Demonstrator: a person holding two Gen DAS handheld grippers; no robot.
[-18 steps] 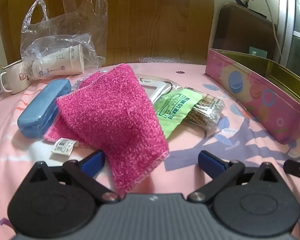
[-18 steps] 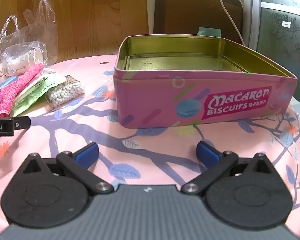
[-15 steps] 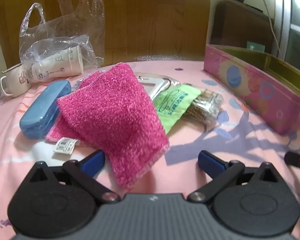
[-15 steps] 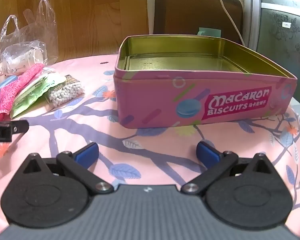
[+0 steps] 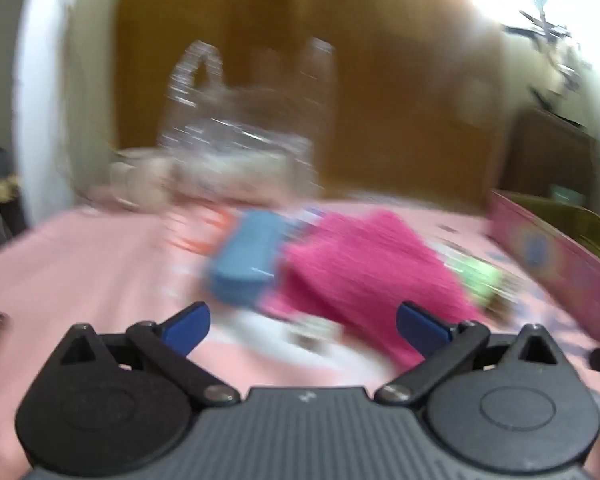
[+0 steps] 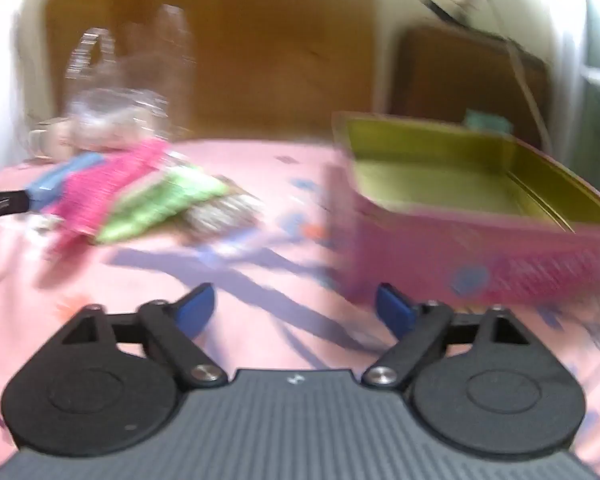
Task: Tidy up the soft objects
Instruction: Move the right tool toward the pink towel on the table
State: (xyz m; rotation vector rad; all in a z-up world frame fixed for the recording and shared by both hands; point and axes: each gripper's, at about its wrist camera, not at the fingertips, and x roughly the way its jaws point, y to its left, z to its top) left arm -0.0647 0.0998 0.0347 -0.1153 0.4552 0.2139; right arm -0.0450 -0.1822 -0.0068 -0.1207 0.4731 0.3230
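Both views are motion-blurred. A bright pink fluffy cloth (image 5: 364, 264) lies on the pink tablecloth ahead of my left gripper (image 5: 302, 320), which is open and empty, with the cloth's near edge by its right finger. The cloth also shows in the right wrist view (image 6: 108, 184). A green packet (image 6: 168, 200) and a bag of small beads (image 6: 224, 212) lie beside it. My right gripper (image 6: 294, 308) is open and empty above the tablecloth, left of the open pink biscuit tin (image 6: 480, 256).
A blue case (image 5: 248, 260) lies left of the cloth. A clear plastic bag (image 5: 240, 140) holding paper cups and a mug (image 6: 44, 140) stand at the back. The tin's wall (image 5: 560, 264) is at the right. A wooden wall is behind.
Both grippers have swung left and pulled back: the cloth and tin have shifted right in both views. Both stay open and empty.
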